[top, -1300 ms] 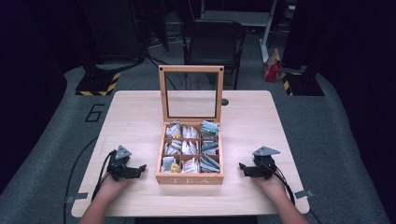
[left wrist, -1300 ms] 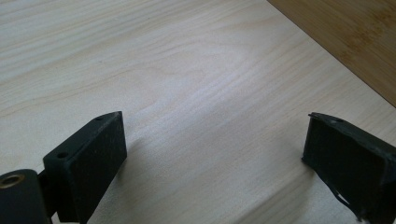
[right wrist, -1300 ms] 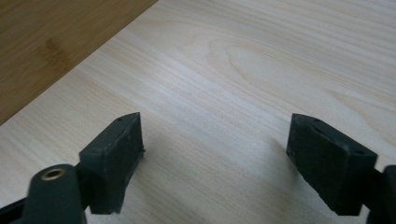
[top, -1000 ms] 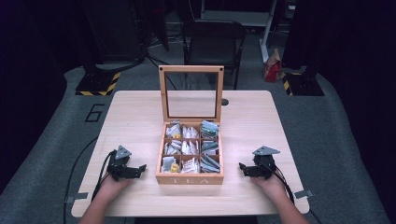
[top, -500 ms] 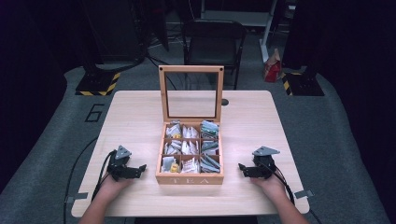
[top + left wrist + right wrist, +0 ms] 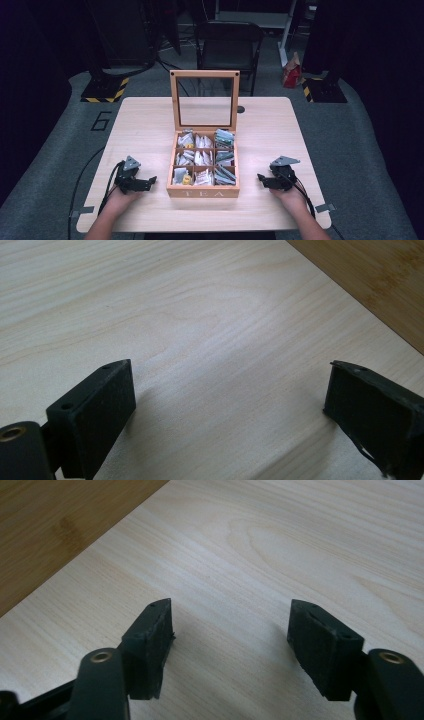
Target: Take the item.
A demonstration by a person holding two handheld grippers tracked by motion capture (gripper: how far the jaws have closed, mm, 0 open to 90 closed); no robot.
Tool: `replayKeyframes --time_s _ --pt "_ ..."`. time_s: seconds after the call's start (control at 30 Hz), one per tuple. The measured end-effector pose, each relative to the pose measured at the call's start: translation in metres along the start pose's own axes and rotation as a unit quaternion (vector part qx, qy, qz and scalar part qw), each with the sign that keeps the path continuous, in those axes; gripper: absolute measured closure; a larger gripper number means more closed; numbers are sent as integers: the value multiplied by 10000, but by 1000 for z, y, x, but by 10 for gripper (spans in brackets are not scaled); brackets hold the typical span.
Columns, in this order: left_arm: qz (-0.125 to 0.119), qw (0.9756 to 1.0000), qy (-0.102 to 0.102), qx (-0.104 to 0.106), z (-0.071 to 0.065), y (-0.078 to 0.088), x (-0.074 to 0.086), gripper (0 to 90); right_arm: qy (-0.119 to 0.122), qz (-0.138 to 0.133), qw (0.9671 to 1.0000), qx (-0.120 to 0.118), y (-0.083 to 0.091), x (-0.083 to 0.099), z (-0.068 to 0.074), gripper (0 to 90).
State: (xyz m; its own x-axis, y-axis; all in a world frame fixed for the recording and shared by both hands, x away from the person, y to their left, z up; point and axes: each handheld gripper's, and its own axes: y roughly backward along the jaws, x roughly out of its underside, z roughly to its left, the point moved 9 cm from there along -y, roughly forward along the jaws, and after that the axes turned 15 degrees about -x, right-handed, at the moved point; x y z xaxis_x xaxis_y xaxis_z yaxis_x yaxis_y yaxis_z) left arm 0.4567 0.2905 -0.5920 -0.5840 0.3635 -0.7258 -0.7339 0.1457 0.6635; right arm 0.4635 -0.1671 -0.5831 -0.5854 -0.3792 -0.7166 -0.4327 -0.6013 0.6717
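Jaws spread wide on both grippers, nothing between them but bare tabletop. Left gripper rests on the table just left of the wooden tea box; right gripper sits right of it, apart. Box lid stands upright, compartments full of tea bags.

Tea box sachets — labels too small, illegible

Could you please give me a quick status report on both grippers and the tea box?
Left gripper open, empty, on table. Right gripper likewise. Tea box between them, lid up, sachets inside. Nothing in the way.
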Motion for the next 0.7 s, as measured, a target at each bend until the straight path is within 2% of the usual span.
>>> replayKeyframes --time_s 0.07,0.1,0.17,0.27,0.5,0.53,0.7 --pt "0 10000 0 -1 0 0 0 57 86 111 9999 53 2 0 0 370" --pt "-2 10000 0 -1 0 0 0 57 23 66 9999 94 2 -1 1 375" --pt "1 10000 -2 0 0 0 0 57 130 119 9998 63 5 -2 2 377" --pt "0 10000 -2 0 0 0 0 57 88 66 9999 47 6 -4 5 387" --pt "-1 10000 0 0 0 0 0 57 274 -39 9996 -15 15 -14 16 424" --pt "-1 10000 0 0 0 0 0 57 274 -87 9996 27 15 -15 16 425" --pt "-1 10000 0 0 0 0 0 57 224 -181 9996 -79 19 -19 20 441"
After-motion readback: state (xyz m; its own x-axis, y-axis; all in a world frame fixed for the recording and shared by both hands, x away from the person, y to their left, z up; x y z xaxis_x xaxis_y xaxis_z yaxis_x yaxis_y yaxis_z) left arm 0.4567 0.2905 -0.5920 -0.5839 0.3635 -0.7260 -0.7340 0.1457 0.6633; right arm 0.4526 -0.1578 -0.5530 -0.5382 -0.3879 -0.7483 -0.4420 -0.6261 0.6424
